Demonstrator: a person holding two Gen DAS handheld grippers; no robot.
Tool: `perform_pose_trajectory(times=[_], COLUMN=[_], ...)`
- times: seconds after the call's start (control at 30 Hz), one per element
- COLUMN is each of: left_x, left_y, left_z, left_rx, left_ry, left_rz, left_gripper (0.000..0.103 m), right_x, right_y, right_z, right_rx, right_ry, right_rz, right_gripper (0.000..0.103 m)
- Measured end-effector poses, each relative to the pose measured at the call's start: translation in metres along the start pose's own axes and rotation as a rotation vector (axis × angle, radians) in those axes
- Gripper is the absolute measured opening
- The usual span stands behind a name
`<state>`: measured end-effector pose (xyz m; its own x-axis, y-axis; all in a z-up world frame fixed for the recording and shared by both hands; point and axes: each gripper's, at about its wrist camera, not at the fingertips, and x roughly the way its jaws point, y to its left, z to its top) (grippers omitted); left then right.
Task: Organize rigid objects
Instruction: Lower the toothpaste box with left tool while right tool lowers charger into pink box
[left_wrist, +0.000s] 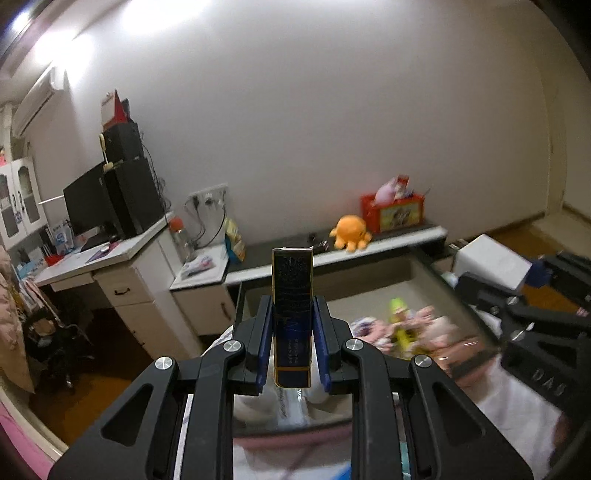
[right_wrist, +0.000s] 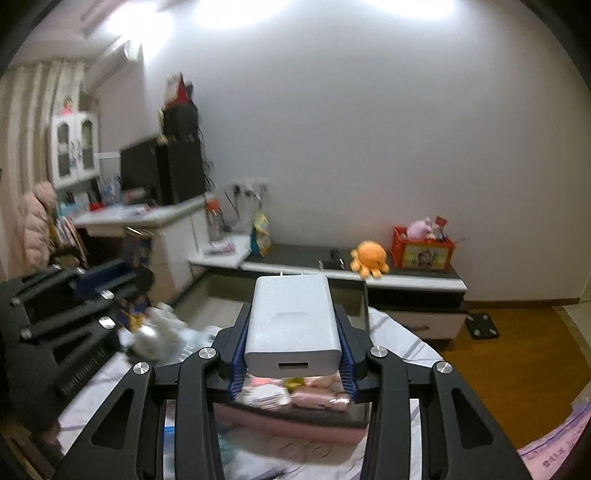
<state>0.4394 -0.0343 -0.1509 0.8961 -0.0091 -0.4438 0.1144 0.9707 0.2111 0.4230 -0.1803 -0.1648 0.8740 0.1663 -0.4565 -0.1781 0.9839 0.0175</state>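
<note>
My left gripper (left_wrist: 291, 306) is shut on a slim dark blue box with gold edges (left_wrist: 291, 314), held upright above an open storage box of soft items (left_wrist: 413, 332). My right gripper (right_wrist: 291, 314) is shut on a white charger block (right_wrist: 291, 325), its USB port facing the camera, held above a pink-rimmed box (right_wrist: 295, 424). The right gripper with the charger also shows at the right of the left wrist view (left_wrist: 491, 266). The left gripper shows at the left of the right wrist view (right_wrist: 74, 295), with the blue box (right_wrist: 136, 247) in it.
A low dark shelf (left_wrist: 288, 254) along the white wall holds an orange plush octopus (left_wrist: 351, 229) and a red toy crate (left_wrist: 393, 212). A white desk (left_wrist: 122, 251) with a monitor stands at the left. Wooden floor (right_wrist: 517, 354) lies at the right.
</note>
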Motion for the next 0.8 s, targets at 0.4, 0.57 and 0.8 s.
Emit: perform_pose_trajectory(times=[0.4,0.57,0.8], left_x=[0.084,0.089,0.056], left_y=[-0.017,-0.016,0.005], left_z=[-0.014,-0.014,-0.005], left_rx=[0.058,0.061,0.011], left_ry=[0.143,0.149,0.08], left_rz=[0.004,0.024,0.074], left_gripper=[0.021,0.024,0.076], right_x=[0.077,0.087,0.064], right_y=[0.008,0.019,0.013], right_z=[-0.014,-0.014,-0.005], right_rx=[-0.052,-0.08,-0.053], right_ry=[0.204,0.211,0.156], right_rz=[0.05,0.051,0.005], right_gripper=[0.042,0.044,0.068])
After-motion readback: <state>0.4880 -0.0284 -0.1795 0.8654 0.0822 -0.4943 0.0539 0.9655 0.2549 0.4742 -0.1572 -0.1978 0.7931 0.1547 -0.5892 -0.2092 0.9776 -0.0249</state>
